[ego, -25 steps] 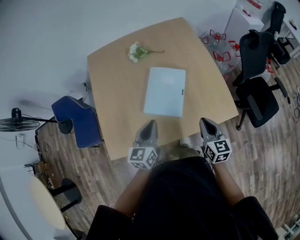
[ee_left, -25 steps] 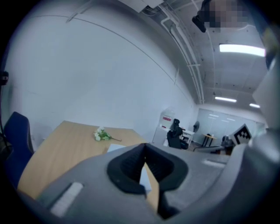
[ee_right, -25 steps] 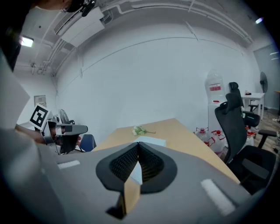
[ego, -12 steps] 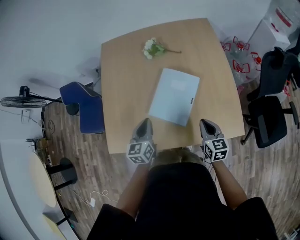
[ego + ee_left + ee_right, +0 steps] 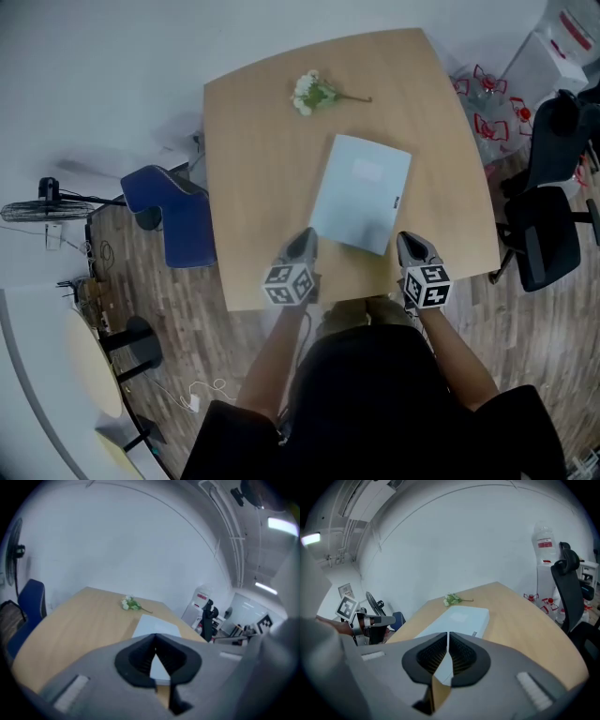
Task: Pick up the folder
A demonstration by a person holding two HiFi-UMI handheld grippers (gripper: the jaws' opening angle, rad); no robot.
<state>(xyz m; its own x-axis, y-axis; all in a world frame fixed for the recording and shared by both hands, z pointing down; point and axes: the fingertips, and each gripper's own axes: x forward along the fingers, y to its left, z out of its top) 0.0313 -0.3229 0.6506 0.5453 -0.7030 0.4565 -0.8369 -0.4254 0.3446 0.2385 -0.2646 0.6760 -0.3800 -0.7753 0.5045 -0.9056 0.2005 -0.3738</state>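
- Head view: folder (image 5: 361, 192) lies flat on the counter (image 5: 253, 169), not yet lifted; my left fingers (image 5: 302, 246) and right fingers (image 5: 412, 247) flank its near edge.
- Left gripper view: fingers closed, empty, folder ahead.
- Right gripper view: fingers closed, empty; grasp and lift remain.

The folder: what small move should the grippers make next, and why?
Probably open both jaws wide before reaching in: the light blue folder lies flat on the table, the left gripper is shut, the right gripper is only starting to open, and neither holds anything.
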